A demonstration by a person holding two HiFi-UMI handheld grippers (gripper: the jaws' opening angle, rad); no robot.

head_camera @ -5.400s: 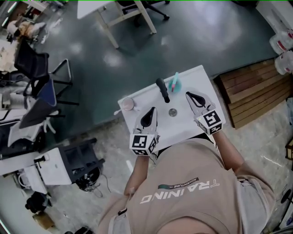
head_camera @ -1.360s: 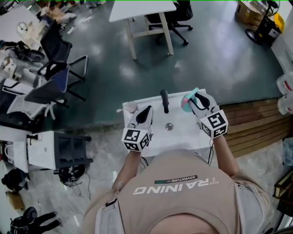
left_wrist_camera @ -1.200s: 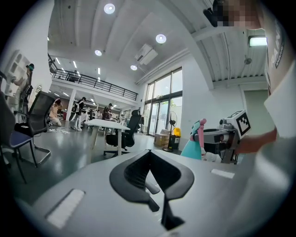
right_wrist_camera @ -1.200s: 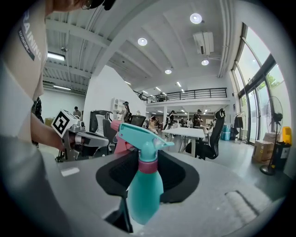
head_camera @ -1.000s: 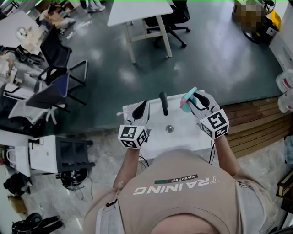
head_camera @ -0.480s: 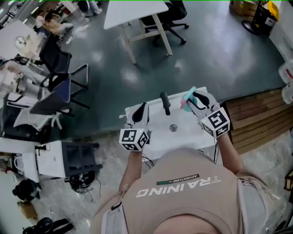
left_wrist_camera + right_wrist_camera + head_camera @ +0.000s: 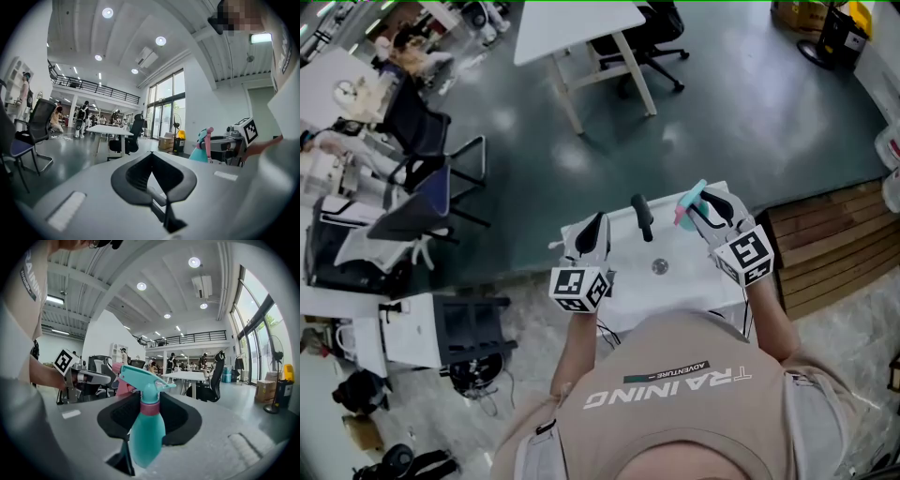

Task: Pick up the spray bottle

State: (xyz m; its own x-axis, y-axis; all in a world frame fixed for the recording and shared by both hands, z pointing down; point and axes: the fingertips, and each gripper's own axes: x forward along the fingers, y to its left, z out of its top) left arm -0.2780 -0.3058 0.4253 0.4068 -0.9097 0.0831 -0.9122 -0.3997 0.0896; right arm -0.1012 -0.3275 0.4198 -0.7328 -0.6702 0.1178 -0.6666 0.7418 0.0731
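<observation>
The teal spray bottle [image 7: 147,425], with a pink collar and pink trigger, stands nearly upright between the jaws of my right gripper [image 7: 149,414]. The pads press on its body. In the head view the spray bottle [image 7: 687,203] and right gripper [image 7: 710,202] are over the far right part of the small white table [image 7: 637,281]. I cannot tell whether the bottle's base clears the tabletop. My left gripper [image 7: 592,225] is level over the table's far left part. In its own view the left gripper [image 7: 150,157] has its tips together with nothing between them, and the spray bottle [image 7: 203,146] shows off to its right.
A black handle-shaped object [image 7: 642,216] lies on the table between the grippers, and a small round thing [image 7: 660,266] lies nearer me. A wooden pallet [image 7: 825,239] sits to the right. Office chairs [image 7: 422,164], a cart [image 7: 441,328] and a white desk [image 7: 577,28] stand around.
In the oldest frame the bottle stood free at the table's far edge and the right gripper was empty. Now that gripper holds it. Over the last second both hands have stayed nearly still.
</observation>
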